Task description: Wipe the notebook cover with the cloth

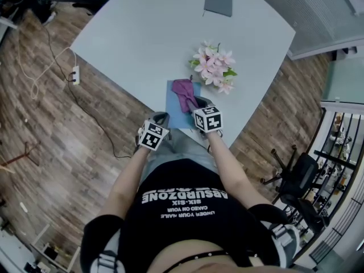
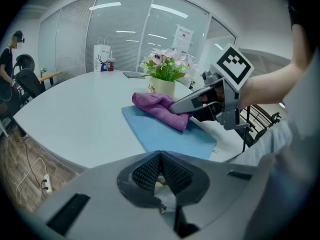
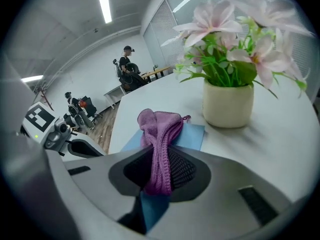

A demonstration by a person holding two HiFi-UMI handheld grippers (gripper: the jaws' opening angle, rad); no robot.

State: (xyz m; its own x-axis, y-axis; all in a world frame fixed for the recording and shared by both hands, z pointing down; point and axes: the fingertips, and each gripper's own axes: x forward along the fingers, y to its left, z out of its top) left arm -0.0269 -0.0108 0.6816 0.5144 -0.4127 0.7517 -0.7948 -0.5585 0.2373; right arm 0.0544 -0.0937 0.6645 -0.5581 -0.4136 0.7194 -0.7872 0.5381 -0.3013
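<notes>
Blue notebook (image 1: pixel 175 108) lay flat at the near edge of the white desk (image 1: pixel 142 33), with the purple cloth (image 1: pixel 185 92) bunched on its cover. The right hand-held gripper (image 3: pixel 162 171) was clamped on the near end of the cloth, its jaws over the notebook. The left hand-held gripper (image 2: pixel 161 171) had its jaws together with nothing between them, just beside the notebook's near left corner. A pot of pink flowers (image 1: pixel 213 67) stood just beyond the notebook; a dark grey pad (image 1: pixel 218 0) lay at the far end
</notes>
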